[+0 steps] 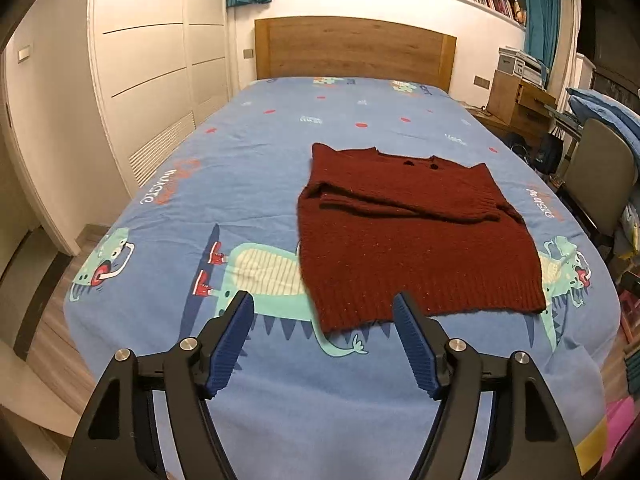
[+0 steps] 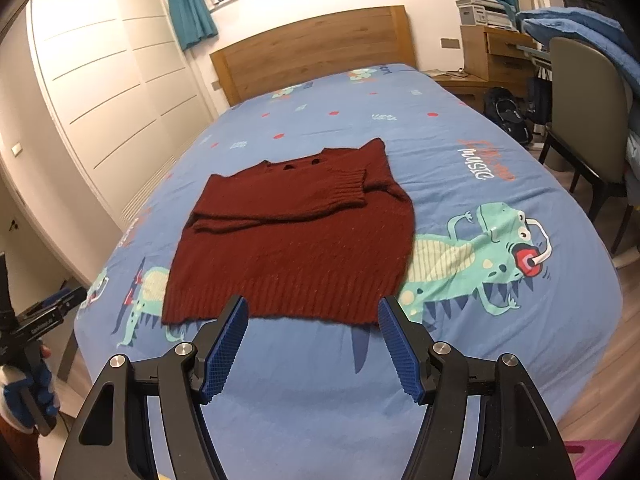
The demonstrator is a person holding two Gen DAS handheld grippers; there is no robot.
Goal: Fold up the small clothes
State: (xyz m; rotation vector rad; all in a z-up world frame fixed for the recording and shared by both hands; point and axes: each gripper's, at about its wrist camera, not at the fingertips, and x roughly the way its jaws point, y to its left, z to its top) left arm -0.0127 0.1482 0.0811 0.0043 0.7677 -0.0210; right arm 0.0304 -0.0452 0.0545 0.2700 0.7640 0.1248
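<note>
L gripper: fingers apart, nothing between; blue ribbed pads seen bare. R gripper: same, fingers apart, empty.

Both held above near end of bed, pointed down-fwd toward hem of sweater. No contact w/ fabric in either view.

Sweater: dark red knit, laid flat on bed sheet (blue, cartoon dragon print), roughly mid-bed. Neck end toward headboard, ribbed hem toward fingers. Both sleeves already folded in across chest; one ribbed cuff seen lying on top toward R side. Long axis judged neck-to-hem, i.e. running away from fingers.

Key relation: hem is nearest edge. In L wrist view, hem's L corner sits just ahead, between finger tips & slightly R. In R wrist view, hem spans across behind both tips, R corner just beyond R finger. Each gripper thus judged near its own hem corner; neither clearly nearer.

Next step, judged: hem corners to be pinched & carried toward neck for cross fold. Thick knit, so a deep bite is likely needed.

Person's gloved hand w/ L tool seen at L edge of R wrist view.
</note>
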